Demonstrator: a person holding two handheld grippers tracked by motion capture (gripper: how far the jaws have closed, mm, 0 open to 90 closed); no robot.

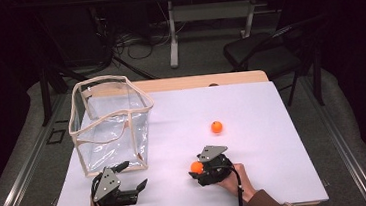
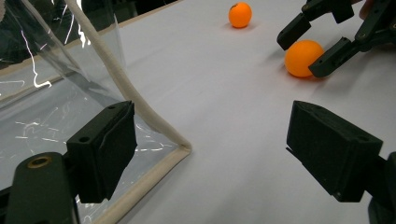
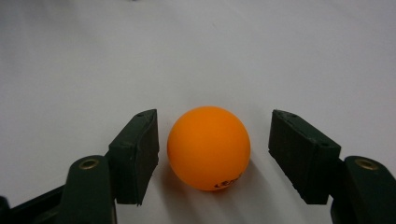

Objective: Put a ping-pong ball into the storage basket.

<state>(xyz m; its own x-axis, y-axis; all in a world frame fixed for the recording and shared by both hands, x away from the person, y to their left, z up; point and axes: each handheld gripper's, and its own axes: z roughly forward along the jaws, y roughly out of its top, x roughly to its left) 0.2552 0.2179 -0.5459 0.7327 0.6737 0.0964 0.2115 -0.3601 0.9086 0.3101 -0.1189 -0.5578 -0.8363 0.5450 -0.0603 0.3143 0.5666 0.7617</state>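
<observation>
Two orange balls, one clear bag, my two grippers on one white table.

High view: my left gripper (image 1: 129,175), jaws apart, sits beside the clear bag (image 1: 110,124); my right gripper (image 1: 197,172) brackets the near ball (image 1: 196,167), the far ball (image 1: 216,126) lying apart on the table (image 1: 264,141). Left gripper view: both balls, bag corner by my spread jaws. Right gripper view: one ball between parted jaws, ungripped.
</observation>
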